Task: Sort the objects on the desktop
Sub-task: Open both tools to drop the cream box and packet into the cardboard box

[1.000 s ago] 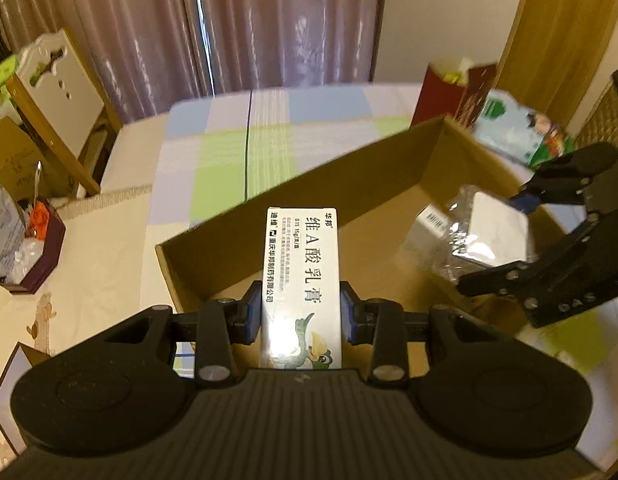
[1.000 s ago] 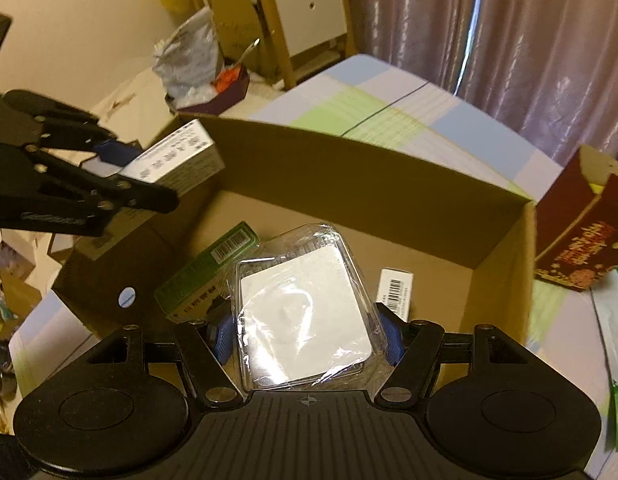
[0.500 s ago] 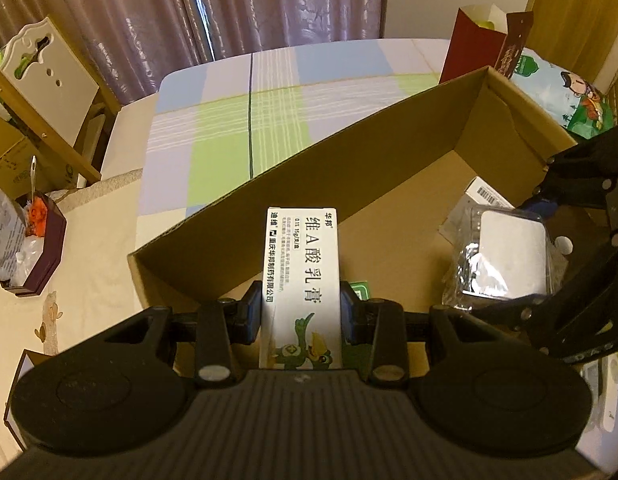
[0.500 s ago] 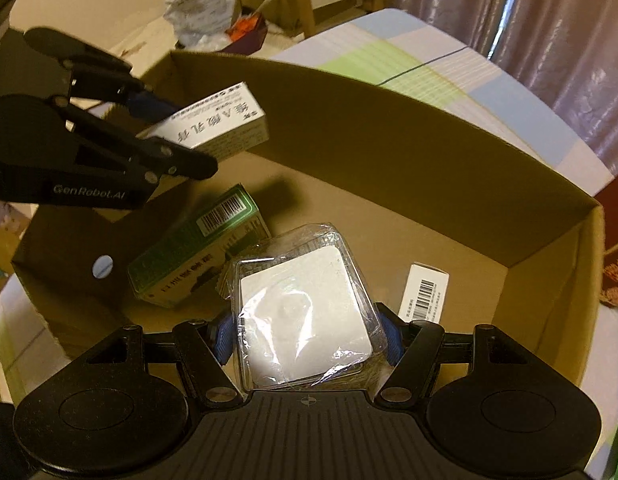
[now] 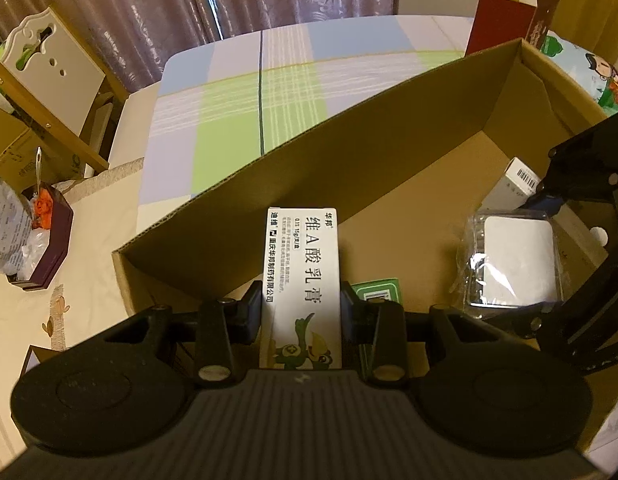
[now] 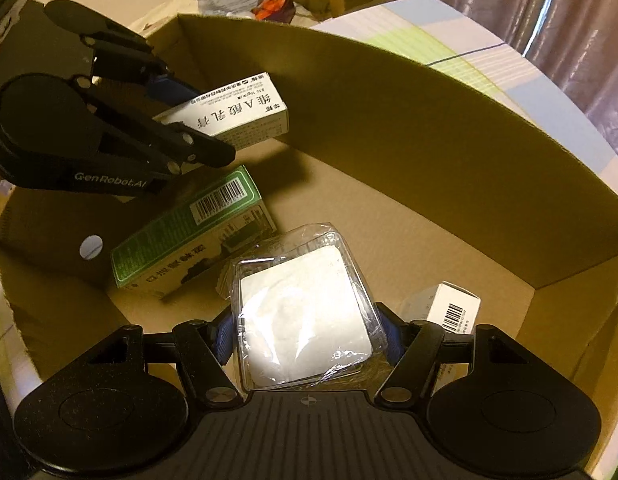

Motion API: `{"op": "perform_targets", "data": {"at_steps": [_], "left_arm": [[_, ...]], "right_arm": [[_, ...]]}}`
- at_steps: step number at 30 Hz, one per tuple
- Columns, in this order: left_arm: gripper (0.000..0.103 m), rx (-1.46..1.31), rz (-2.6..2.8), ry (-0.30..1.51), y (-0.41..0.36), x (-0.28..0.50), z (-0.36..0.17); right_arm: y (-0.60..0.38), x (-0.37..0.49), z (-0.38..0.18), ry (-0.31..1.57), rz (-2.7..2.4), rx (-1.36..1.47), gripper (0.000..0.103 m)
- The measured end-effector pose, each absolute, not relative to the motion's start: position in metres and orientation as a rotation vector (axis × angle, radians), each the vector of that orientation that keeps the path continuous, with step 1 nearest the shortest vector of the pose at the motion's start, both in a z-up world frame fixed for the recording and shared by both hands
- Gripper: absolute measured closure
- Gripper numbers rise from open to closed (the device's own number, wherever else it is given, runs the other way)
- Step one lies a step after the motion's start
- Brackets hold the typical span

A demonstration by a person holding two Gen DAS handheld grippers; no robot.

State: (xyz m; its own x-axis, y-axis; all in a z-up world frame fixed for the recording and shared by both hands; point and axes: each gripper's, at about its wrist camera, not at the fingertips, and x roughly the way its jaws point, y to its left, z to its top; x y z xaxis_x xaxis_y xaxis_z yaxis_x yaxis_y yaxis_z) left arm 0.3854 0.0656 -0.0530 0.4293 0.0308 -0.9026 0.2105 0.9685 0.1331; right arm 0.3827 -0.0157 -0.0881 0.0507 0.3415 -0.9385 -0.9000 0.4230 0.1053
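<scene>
Both my grippers have sunk lower into the cardboard box (image 6: 429, 120). My left gripper (image 5: 301, 308) clamps the white ointment carton (image 5: 301, 276); my right gripper (image 6: 305, 330) clamps the clear-wrapped white pack (image 6: 305, 320). A green carton (image 6: 189, 236) and a small barcoded white carton (image 6: 455, 310) lie on the box floor.

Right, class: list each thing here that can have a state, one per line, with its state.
Cardboard box: open-topped, partly filled.
White ointment carton: held above the box floor.
Clear plastic pack: held over the box.
Green carton: lying inside.
Small white barcode carton: lying inside.
Left gripper: shut.
Right gripper: shut.
</scene>
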Motion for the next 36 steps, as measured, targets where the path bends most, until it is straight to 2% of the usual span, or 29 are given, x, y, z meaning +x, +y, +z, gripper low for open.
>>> {"op": "perform_targets", "data": {"at_steps": [8,12,21,28,36], "left_arm": [[0.07,0.236,-0.112,1.14,0.065,0.388,-0.06],[0.07,0.24,-0.11,1.146,0.064,0.389,-0.063],[0.069,0.261,-0.086,1.161,0.061,0.393,-0.073],[0.058,0.289,-0.068,1.154,0.056,0.396,-0.073],[0.055,0.3,-0.069,1.151,0.053,0.395,-0.073]], "right_arm": [[-0.008,0.387,-0.099,1.179,1.098,-0.671,0.035],[-0.01,0.385,-0.095,1.16,1.1,-0.684,0.025],[-0.018,0.384,-0.085,1.158,1.109,-0.636,0.025],[-0.021,0.38,-0.082,1.165,1.11,-0.626,0.025],[-0.025,0.375,-0.077,1.165,1.108,-0.614,0.025]]}}
